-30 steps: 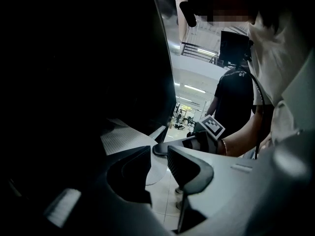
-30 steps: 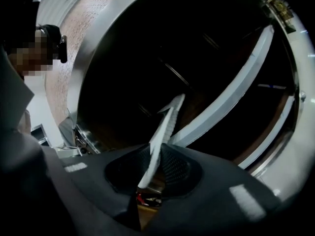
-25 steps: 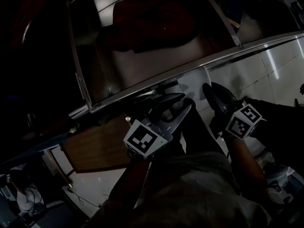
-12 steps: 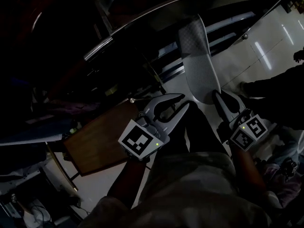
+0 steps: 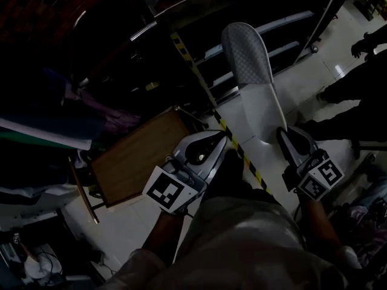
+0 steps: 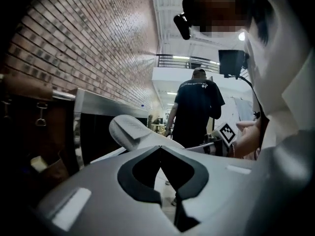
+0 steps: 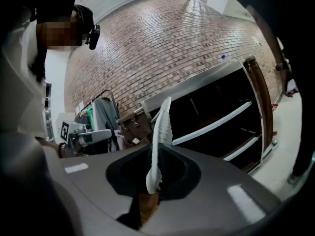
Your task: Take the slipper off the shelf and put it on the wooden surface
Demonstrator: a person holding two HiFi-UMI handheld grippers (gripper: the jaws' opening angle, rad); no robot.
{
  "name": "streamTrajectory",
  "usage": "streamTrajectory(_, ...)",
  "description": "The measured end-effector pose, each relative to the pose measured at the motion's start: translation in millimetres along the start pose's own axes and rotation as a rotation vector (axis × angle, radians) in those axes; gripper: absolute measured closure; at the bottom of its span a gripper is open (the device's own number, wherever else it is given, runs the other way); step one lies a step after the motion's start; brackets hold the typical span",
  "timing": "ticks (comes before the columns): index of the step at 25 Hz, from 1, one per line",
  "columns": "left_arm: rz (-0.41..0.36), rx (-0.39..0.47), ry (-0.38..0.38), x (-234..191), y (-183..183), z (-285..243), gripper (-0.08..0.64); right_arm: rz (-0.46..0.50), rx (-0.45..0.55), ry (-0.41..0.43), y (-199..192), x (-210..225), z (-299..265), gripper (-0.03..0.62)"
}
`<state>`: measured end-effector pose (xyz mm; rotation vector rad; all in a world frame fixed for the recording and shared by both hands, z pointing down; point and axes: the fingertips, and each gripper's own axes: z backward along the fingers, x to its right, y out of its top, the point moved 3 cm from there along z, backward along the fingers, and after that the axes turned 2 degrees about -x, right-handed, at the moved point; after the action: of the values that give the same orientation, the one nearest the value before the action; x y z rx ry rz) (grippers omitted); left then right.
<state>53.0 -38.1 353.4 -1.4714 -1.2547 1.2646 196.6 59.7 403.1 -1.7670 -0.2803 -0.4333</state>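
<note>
A white slipper (image 5: 251, 83) with a textured sole sticks up and away from me in the head view, clear of the dark shelf (image 5: 260, 29). My right gripper (image 5: 289, 139) is shut on its near end. In the right gripper view the slipper (image 7: 160, 141) shows edge-on, pinched between the jaws of the right gripper (image 7: 152, 183). My left gripper (image 5: 208, 147) hangs to the left of the slipper with its jaws together and nothing in them. The left gripper view shows the tips of the left gripper (image 6: 160, 149) meeting, with the slipper (image 6: 133, 132) beyond. The wooden surface (image 5: 136, 159) lies below and left of the left gripper.
Yellow-and-black tape (image 5: 199, 77) runs across the pale tiled floor by the shelf's foot. A person in dark clothes (image 5: 357, 95) stands at the right, also in the left gripper view as a person (image 6: 197, 107). Clothes and clutter (image 5: 91, 110) lie left of the wood. A brown bag (image 7: 133, 124) sits by the shelf.
The slipper has come out of the shelf and now stands fully in view in the right gripper. The left gripper's jaws, apart earlier, have shut. The view has swung toward the wooden surface.
</note>
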Motion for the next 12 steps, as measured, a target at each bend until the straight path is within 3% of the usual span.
streamTrajectory(5,0.073,-0.030,0.138,-4,-2,41,0.560,-0.048,-0.020,0.043,-13,-2,10,0.558)
streamTrajectory(9,0.061,-0.137,0.186,-30,36,14,0.560,-0.155,-0.058,0.052,11,34,8,0.558)
streamTrajectory(12,0.071,-0.113,0.242,-42,55,31,0.560,-0.147,-0.073,0.102,21,26,-3,0.558)
